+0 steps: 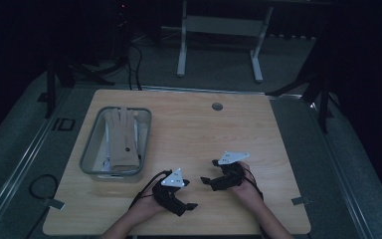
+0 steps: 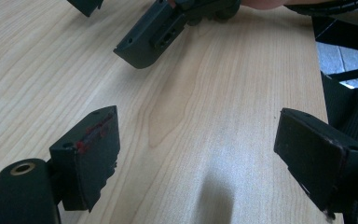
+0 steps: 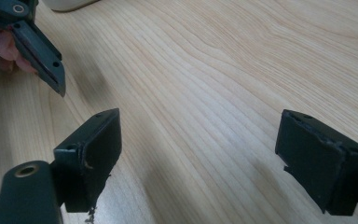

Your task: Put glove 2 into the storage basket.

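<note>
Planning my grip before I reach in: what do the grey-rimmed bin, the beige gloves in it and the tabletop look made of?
Grey-rimmed see-through bin: likely clear plastic, since its contents show through the walls. Beige gloves: soft matte fabric or leather, hard to tell. Light wooden tabletop: wood or wood-look laminate, visible grain, slight sheen.

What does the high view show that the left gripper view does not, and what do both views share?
High view alone: a grey bin at the table's left side with a beige glove lying in it, a round grommet hole near the far edge, and the white legs of another table on the floor beyond.

Left gripper view alone: red marks on one pad of the left hand-held gripper, whose jaws stand wide apart over bare wood.

Both: the wooden table and the right hand-held gripper, open.
</note>
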